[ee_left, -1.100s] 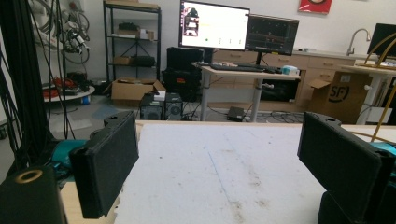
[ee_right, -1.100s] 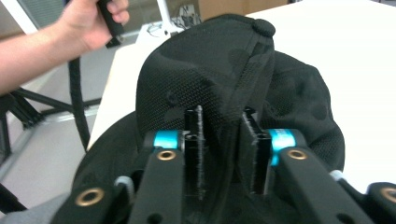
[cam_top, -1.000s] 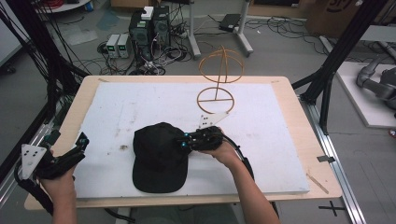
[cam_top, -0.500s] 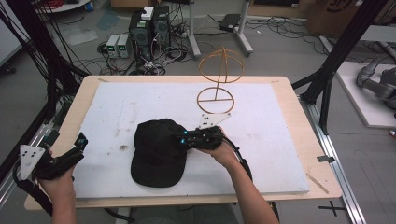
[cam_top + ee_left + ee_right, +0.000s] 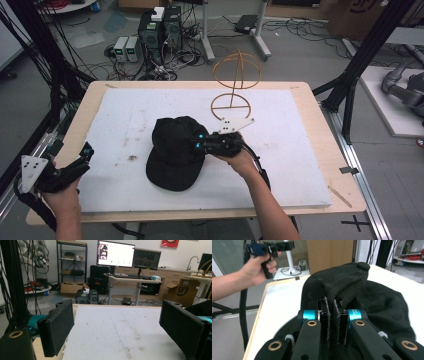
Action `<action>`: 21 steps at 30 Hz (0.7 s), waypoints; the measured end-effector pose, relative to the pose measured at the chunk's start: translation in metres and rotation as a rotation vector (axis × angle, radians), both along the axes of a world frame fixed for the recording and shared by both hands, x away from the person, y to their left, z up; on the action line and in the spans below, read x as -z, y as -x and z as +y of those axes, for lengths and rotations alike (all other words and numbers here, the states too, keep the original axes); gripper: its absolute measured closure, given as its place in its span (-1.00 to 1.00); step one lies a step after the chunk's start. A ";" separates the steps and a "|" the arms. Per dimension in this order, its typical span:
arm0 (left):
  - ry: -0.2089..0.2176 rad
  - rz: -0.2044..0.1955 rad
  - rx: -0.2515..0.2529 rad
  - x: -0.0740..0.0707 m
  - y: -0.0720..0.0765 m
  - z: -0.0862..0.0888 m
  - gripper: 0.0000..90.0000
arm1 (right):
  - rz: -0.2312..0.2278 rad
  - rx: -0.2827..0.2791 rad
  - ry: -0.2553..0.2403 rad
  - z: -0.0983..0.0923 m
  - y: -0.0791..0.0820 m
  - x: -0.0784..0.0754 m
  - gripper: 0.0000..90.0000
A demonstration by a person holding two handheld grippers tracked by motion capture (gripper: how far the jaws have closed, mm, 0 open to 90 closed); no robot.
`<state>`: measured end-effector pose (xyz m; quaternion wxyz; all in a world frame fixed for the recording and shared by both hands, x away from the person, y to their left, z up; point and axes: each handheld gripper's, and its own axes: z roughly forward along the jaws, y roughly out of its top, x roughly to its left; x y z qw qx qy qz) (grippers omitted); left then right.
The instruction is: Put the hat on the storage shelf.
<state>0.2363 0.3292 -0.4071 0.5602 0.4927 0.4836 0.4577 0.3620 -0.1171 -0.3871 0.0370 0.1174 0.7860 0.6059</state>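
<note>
Black cap pinched at the crown for a lift toward the stand

Black fabric of the cap [image 5: 175,152] lies bunched on the white bench [image 5: 300,150], near its middle; the right gripper [image 5: 332,315] has its fingers [image 5: 338,320] clamped together on a fold of the crown, likely because soft cloth gives no firmer edge to hold. Off at the bench's near left corner, the left gripper [image 5: 65,170] hangs idle with fingers [image 5: 58,330] wide apart and nothing between them, probably kept clear until a second hold is wanted. Beyond the cap stands a wooden wire-frame hat stand [image 5: 235,85], seemingly where it belongs.
</note>
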 end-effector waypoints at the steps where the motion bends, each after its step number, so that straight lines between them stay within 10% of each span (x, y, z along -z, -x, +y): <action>1: 0.001 0.000 -0.001 0.000 0.000 0.000 -0.72 | -0.008 0.007 -0.005 -0.001 0.000 -0.005 0.93; 21: 0.010 -0.001 -0.008 0.001 0.001 0.002 -0.71 | -0.061 0.072 -0.099 -0.014 -0.008 -0.056 0.93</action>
